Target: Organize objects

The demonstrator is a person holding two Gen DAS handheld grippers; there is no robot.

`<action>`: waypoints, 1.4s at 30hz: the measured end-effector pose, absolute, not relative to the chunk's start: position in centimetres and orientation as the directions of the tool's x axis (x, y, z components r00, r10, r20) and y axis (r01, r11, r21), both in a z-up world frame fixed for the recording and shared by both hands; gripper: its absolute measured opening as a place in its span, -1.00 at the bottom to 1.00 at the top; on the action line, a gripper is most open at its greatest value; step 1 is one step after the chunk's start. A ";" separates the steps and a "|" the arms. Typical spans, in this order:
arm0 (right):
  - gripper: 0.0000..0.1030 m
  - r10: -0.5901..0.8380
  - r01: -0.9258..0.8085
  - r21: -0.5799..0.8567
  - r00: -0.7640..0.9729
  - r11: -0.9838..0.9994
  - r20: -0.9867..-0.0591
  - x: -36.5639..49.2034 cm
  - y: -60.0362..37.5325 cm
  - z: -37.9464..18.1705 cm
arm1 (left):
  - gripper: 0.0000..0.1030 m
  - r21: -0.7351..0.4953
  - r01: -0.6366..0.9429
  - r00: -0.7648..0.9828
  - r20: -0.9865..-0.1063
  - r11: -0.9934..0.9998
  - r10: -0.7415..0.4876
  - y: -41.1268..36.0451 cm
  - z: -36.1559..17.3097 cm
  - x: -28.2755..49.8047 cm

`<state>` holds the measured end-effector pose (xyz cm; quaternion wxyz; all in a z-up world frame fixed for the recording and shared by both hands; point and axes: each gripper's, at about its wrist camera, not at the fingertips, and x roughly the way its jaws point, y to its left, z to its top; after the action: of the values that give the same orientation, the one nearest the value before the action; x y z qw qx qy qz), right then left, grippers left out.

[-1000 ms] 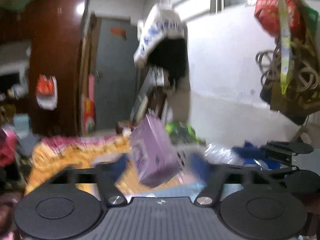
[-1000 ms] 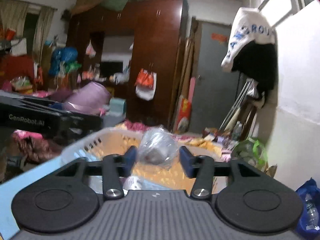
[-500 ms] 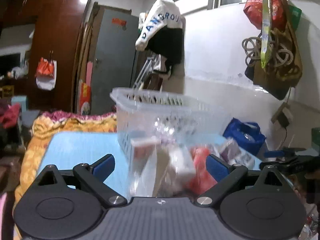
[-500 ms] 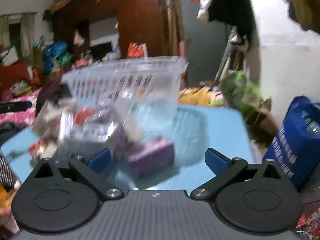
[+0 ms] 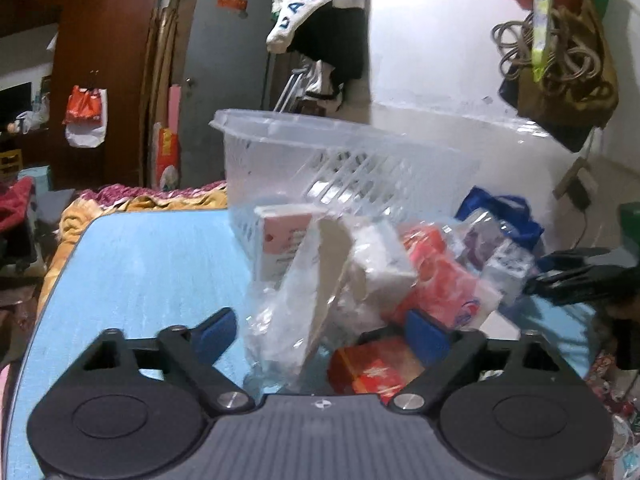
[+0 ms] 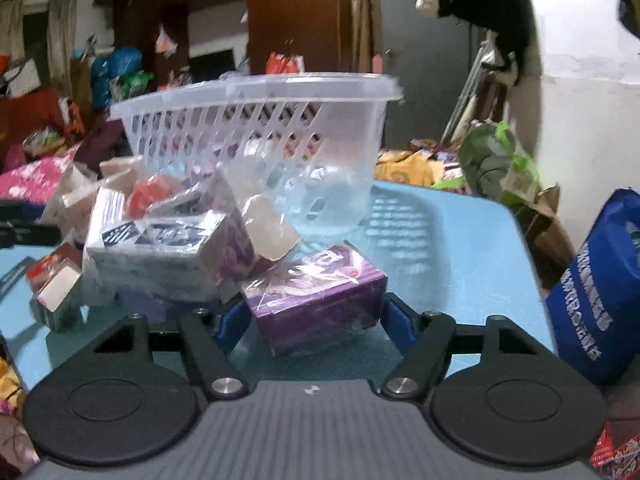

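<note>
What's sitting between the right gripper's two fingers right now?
In the right wrist view, a purple box in clear wrap lies between the open right gripper's fingers.

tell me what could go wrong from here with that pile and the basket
1. The clear basket sits tilted, propped on the heap of packets, so pulling one out could tip it or set it sliding.
2. The purple box lies between the fingers of the open right tool with its plastic wrap loose; a grip on the wrap alone may slip.
3. The open left tool straddles a crinkled clear bag beside a red box, so closing could snag both.
</note>
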<state>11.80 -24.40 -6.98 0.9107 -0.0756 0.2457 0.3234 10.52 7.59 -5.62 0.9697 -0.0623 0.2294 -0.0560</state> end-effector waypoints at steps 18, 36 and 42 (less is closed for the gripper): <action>0.41 0.531 -0.557 0.025 0.777 0.830 -0.338 10.7 -25.6 -6.3 | -0.31 -0.230 0.052 0.953 -0.278 0.972 -0.117 9.5 -6.3 7.7; 0.41 0.574 -0.590 -0.008 0.789 0.808 -0.217 10.1 -23.1 1.6 | -0.31 -0.210 0.113 0.977 -0.153 0.971 -0.147 8.7 0.3 8.9; 0.41 0.613 -0.633 -0.028 0.759 0.774 -0.221 12.7 -18.3 7.1 | -0.31 -0.194 0.132 0.970 -0.177 0.972 -0.167 7.4 6.2 14.5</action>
<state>12.74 -18.29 7.06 0.9364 -0.0505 0.1000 0.3326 14.51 7.43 6.20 0.9883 -0.0909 0.0965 -0.0757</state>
